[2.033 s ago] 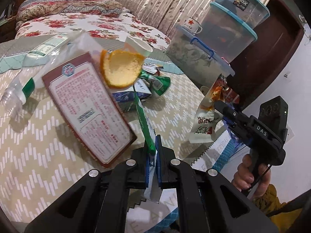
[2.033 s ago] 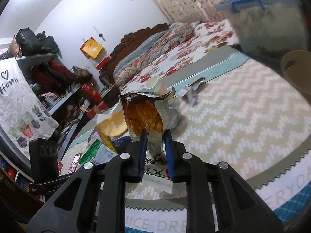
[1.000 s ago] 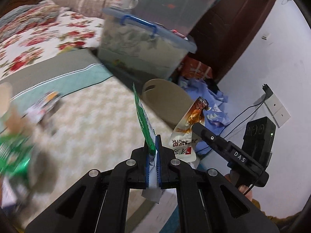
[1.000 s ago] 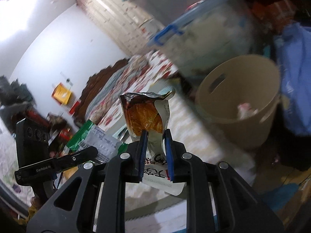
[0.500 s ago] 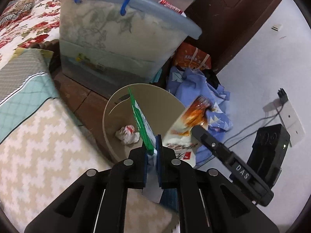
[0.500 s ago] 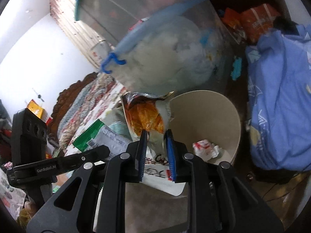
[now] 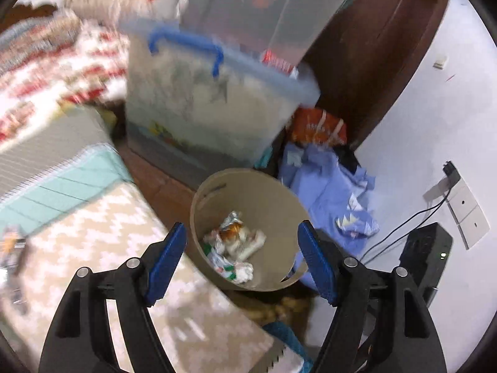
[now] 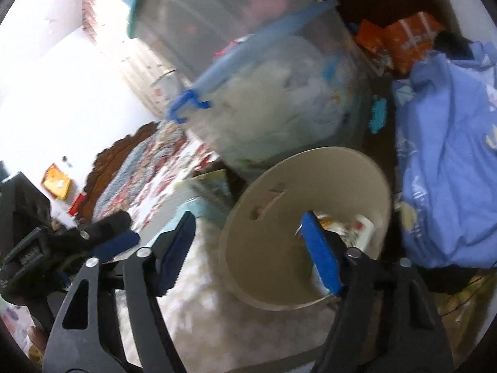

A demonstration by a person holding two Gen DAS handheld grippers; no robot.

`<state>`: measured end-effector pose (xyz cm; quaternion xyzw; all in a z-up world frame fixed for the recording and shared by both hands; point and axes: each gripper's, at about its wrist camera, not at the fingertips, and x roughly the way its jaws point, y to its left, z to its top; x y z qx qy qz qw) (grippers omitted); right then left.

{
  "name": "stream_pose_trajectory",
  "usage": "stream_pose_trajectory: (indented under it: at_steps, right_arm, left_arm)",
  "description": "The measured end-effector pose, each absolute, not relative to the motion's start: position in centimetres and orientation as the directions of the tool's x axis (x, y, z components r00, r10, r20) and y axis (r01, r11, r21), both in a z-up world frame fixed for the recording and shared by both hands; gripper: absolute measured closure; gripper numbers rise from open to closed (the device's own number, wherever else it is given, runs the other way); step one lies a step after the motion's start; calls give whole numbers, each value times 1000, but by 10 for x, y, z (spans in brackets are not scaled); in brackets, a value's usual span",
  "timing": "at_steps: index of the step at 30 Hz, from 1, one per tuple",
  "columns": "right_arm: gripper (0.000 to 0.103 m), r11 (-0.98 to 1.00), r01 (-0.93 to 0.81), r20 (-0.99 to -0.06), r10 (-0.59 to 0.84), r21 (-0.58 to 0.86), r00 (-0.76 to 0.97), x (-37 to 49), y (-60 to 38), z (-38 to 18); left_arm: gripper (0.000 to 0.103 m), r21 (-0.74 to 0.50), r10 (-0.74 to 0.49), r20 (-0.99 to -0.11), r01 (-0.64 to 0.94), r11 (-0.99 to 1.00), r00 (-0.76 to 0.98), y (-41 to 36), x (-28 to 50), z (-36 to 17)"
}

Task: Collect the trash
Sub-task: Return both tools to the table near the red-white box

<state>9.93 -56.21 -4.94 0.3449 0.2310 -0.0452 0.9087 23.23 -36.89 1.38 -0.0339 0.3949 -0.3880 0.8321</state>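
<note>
Wrappers [image 7: 231, 248] lie heaped in the bottom of the beige bin [image 7: 279, 199], which stands on the floor just off the right edge of the table [image 7: 93, 248] with its chevron cloth; both tools hang over that bin with nothing in them; the left tool [image 7: 240, 256] has its blue pads [image 7: 164, 261] spread wide, and the bin's mouth shows squarely in the gap between them; the right tool [image 8: 248, 248] is likewise spread and empty, its right pad [image 8: 320, 258] overlapping the bin's interior, where a crumpled packet [image 8: 354, 227] shows beyond it. By my reading the drop is done and what is left to gather lies the other way, back on the table, left of the bin; only a small dark scrap [image 7: 12, 242] shows at that far-left edge in the left view, too blurred to name. The left tool appears at the left of the right view, on the table side, so it is probably the nearer of the two for the next pick. Far behind the bin stand a clear storage tub with a blue handle [image 7: 186, 45], a blue cloth bundle [image 7: 335, 192] at its right, and the floral bed [image 7: 46, 71] at the far left; both views are smeared, so finer detail cannot be told.
</note>
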Motion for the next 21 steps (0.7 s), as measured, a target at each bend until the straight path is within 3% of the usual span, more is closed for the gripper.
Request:
stream_pose_trajectory:
  at_steps: [4,14,21]
  right_arm:
    - [46,777,130,-418,183,616,890,90,-520,-32]
    - [47,789,-122,-417,441,603,795,83,-386,-14]
    - [52,790,-258,-506,568,556,649,93,-280,-28]
  left_arm:
    - [33,-334,-677,-542,611,717,498,-315,192,52]
    - [32,-362,-585,-360,469,805,727,-140,108,110]
    - [32,-345,-433,-346,316,884,833,-31,67,106]
